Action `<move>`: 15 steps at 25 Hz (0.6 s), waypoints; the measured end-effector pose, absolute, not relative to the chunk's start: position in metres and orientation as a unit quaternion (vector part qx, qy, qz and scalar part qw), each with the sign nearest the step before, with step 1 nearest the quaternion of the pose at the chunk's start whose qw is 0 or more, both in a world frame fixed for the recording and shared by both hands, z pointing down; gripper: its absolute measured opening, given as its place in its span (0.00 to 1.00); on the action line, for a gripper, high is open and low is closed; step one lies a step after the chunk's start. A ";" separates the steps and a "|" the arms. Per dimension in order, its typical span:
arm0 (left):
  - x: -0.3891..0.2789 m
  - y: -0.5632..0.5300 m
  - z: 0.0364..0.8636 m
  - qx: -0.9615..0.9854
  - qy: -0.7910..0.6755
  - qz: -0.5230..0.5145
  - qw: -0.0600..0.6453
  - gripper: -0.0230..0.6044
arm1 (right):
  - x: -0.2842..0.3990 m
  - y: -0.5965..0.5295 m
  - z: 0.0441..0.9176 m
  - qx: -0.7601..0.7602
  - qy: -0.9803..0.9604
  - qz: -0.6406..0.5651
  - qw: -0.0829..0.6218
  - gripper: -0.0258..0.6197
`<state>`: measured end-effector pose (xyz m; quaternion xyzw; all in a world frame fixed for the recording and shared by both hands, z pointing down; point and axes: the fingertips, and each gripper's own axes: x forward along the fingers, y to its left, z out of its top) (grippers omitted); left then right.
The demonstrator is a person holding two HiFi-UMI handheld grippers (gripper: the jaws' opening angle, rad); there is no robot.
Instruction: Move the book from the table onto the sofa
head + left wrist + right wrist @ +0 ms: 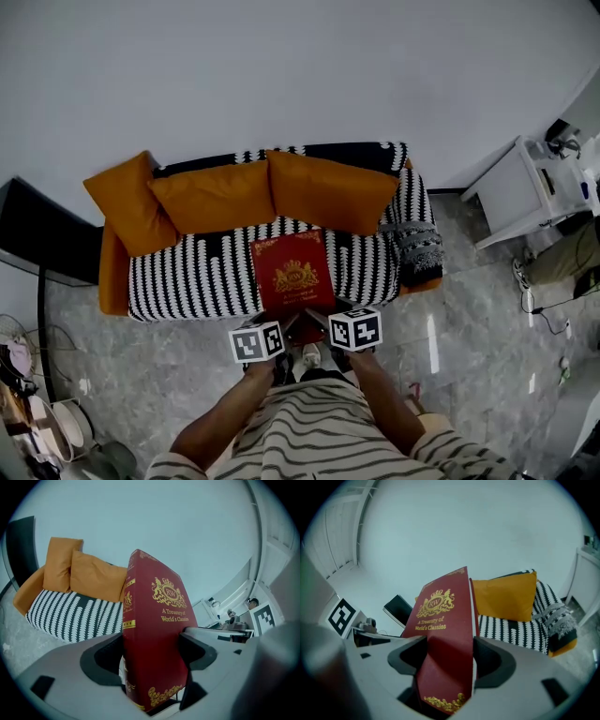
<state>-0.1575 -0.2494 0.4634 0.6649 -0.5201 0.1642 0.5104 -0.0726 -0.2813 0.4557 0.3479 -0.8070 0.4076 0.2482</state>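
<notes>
Red book (pixel 157 639) shows its gold title legibly only in gripper views.

Bright even light, fisheye edges, near tongs blurred

The person wears a shirt (pixel 319 427) with dark and pale stripes (short sleeves). The left gripper (pixel 152 652) and right gripper (pixel 450 657) are pale grey, black-lined, each bearing a white cube (pixel 257 341) with black square markers.
</notes>
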 end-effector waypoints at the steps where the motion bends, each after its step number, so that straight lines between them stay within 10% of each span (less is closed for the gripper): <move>1: -0.161 -0.252 0.466 0.665 -0.517 0.164 0.513 0.63 | -0.076 -0.283 0.457 0.350 -0.805 0.408 0.250 0.55; 15: -0.213 -0.288 0.494 0.673 -0.480 0.169 0.537 0.63 | -0.126 -0.315 0.483 0.381 -0.779 0.421 0.266 0.54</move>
